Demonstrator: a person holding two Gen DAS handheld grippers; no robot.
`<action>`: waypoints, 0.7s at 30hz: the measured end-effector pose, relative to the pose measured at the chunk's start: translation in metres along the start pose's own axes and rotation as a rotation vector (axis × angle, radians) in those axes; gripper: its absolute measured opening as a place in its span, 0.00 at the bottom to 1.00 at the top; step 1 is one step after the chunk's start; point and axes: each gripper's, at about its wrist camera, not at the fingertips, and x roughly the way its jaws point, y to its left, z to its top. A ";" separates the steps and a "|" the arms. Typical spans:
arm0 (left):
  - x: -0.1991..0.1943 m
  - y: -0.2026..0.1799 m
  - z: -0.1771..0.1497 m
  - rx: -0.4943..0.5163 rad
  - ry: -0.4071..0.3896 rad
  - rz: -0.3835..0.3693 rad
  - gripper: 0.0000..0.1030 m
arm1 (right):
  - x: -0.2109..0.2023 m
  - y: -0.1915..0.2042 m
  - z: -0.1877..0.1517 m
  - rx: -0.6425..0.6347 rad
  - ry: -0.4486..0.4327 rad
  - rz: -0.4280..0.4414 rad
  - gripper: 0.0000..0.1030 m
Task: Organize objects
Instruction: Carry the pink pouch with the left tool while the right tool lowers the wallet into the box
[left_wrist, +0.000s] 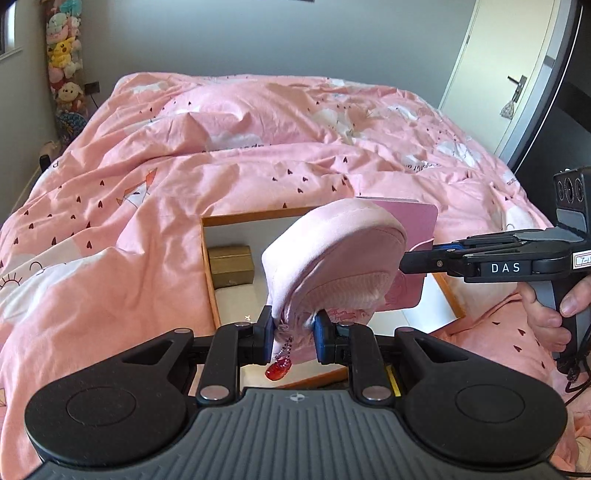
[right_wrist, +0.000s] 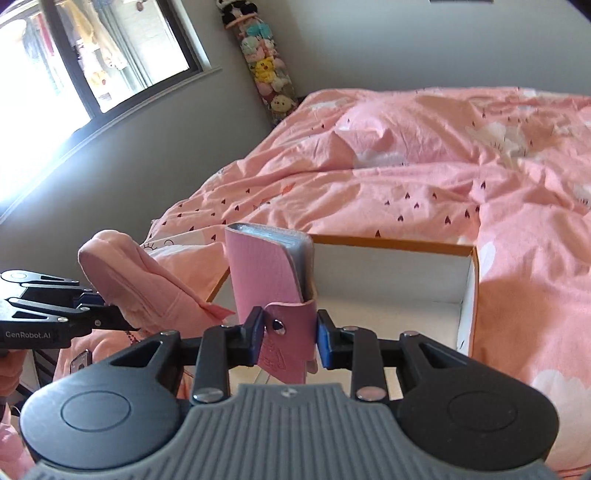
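My left gripper is shut on a soft pink pouch with a red charm hanging from it, held above an open white box with an orange rim. My right gripper is shut on a pink card holder with a snap flap, held upright over the same box. In the left wrist view the right gripper comes in from the right with the card holder behind the pouch. In the right wrist view the left gripper and pouch are at the left.
A small gold box lies inside the white box at its far left. The box rests on a bed with a rumpled pink duvet. A column of plush toys hangs at the far wall. A door is at the right.
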 end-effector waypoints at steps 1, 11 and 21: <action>0.009 0.003 0.005 0.001 0.026 -0.007 0.23 | 0.009 -0.006 0.003 0.025 0.028 0.011 0.31; 0.090 0.027 0.018 -0.001 0.316 -0.027 0.23 | 0.121 -0.056 0.014 0.179 0.285 0.000 0.31; 0.123 0.045 0.028 -0.054 0.417 -0.006 0.24 | 0.195 -0.072 0.023 0.245 0.386 0.027 0.31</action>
